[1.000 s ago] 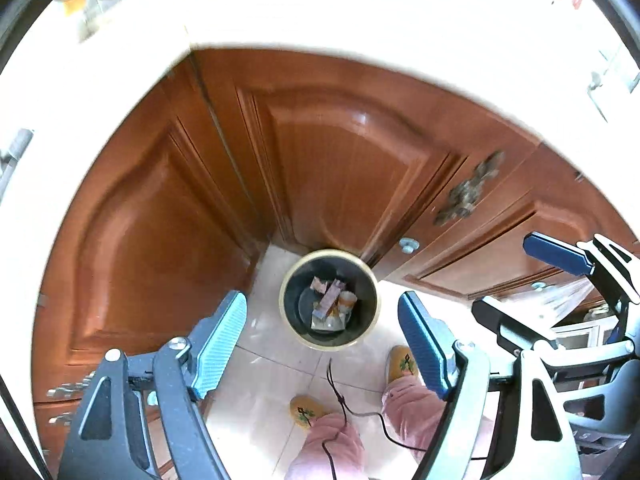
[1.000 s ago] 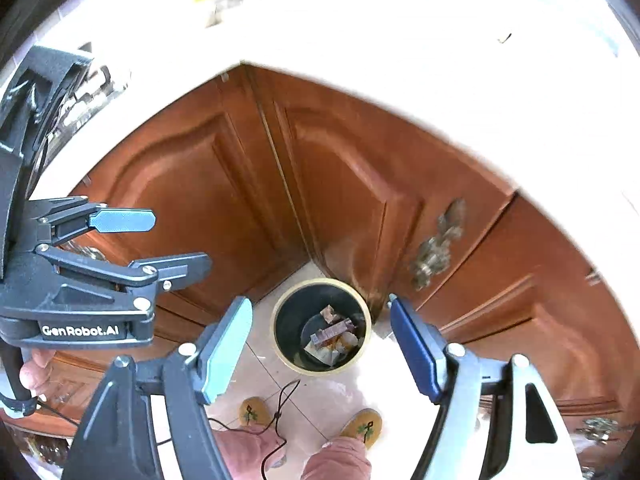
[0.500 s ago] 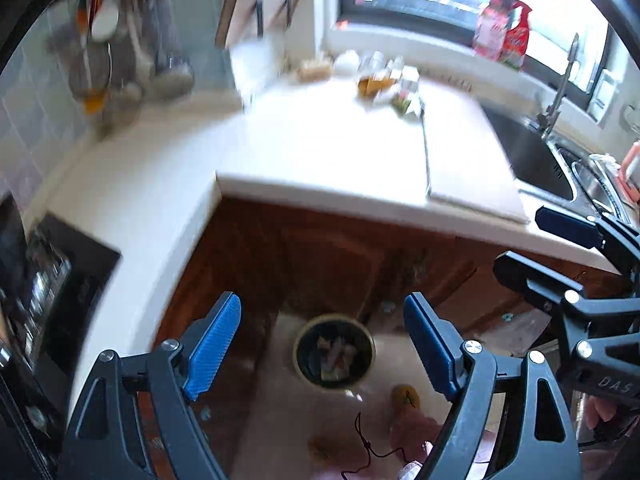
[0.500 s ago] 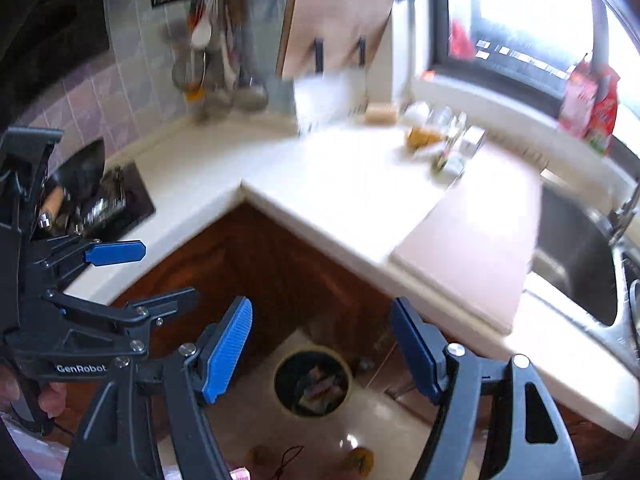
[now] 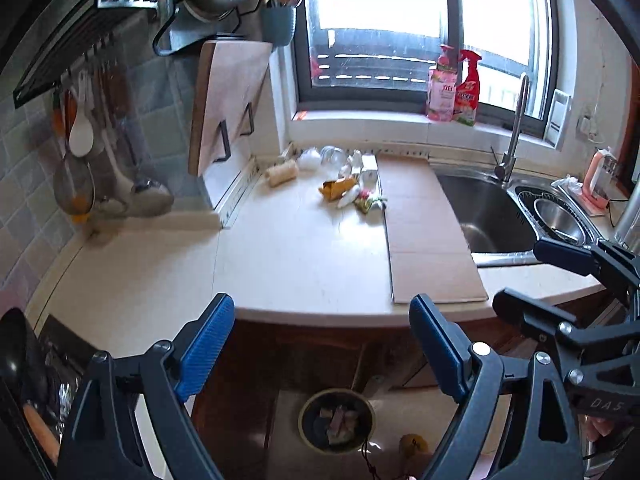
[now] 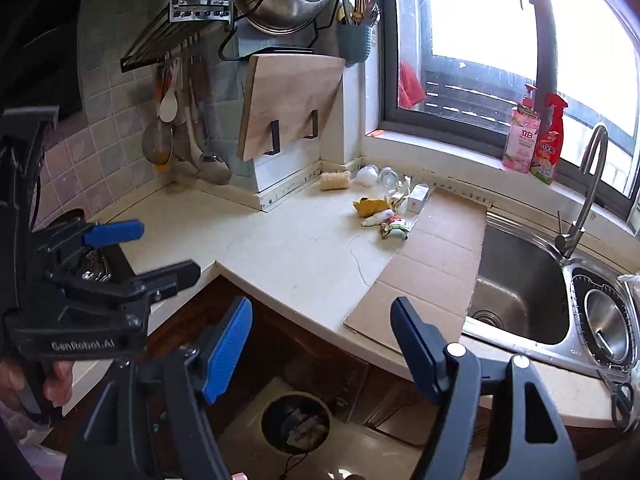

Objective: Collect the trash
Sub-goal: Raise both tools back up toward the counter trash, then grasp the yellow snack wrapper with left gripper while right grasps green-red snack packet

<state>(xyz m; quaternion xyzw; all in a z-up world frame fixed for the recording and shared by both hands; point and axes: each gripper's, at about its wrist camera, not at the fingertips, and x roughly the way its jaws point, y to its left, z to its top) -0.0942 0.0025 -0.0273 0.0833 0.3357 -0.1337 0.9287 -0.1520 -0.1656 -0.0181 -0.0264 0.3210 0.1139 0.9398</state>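
Lying in a small heap at the back of the surface (image 5: 304, 264) is the trash (image 5: 352, 194), near the window and just beside a flat sheet of cardboard (image 5: 424, 236). I am counting about 5 or 6 bits there: a yellow wrapper, a white tube, a green and white packet, a small white box and some crumpled white pieces. They are touching each other, so the count is not sure.

Down on the floor a round bin (image 5: 337, 420) is sitting with some scraps already inside it.

A second ago both cameras were looking almost straight down at that bin. Now both are looking up across the surface at the heap. I am guessing this means 1 drop is done and the next pickup is starting.

Hanging in front of the surface edge is the left claw (image 5: 320, 354), and its jaws are opening wider with nothing between them. Beside it the right claw (image 6: 322, 346) is staying spread at the same width, also with nothing in it.

I am counting 2 claws, 1 bin, 1 sink (image 5: 480, 208), 1 cardboard sheet, 1 cutting board (image 5: 228, 100) standing in its rack, and 2 bottles (image 5: 452, 88) on the window sill.
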